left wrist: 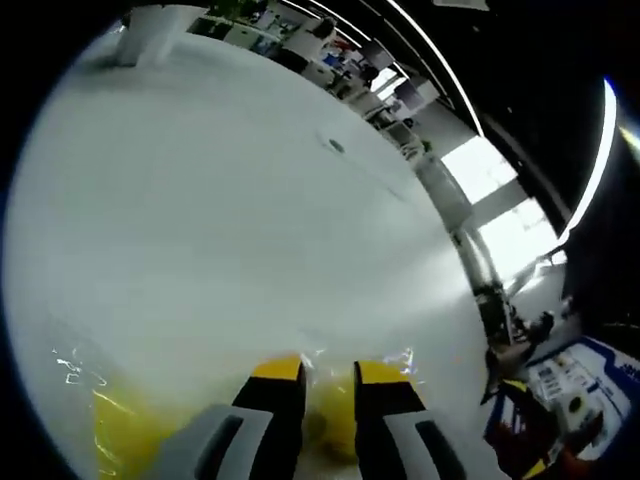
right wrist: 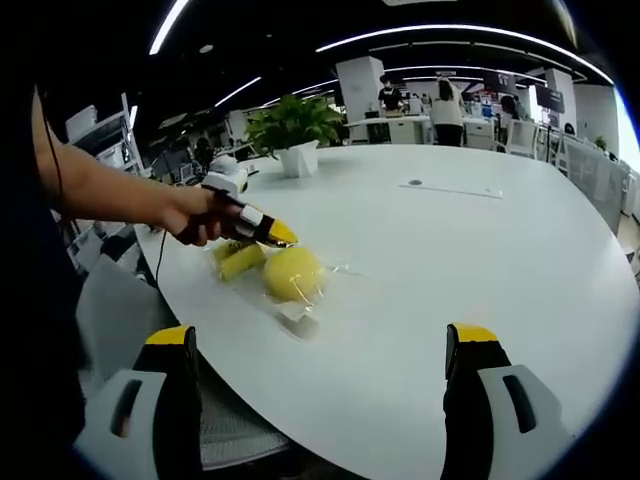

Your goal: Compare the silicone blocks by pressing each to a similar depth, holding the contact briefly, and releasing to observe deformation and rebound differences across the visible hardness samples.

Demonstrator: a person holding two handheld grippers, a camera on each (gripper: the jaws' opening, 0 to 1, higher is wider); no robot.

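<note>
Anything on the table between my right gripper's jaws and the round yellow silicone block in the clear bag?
Bare white table lies between the right gripper and the round yellow silicone block, as the right gripper view shows.

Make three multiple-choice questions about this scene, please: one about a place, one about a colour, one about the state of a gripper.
1. Where does the potted plant stand?
A. on the white table's far side
B. on the floor
C. on a chair

2. What colour is the round silicone block?
A. blue
B. yellow
C. red

3. How are the jaws of the right gripper?
A. shut on a block
B. shut on nothing
C. wide open

Answers:
1 A, its pot sits on the white table beyond the blocks.
2 B, it shows yellow under clear wrap.
3 C, the two jaws stand far apart with only table between them.
</note>
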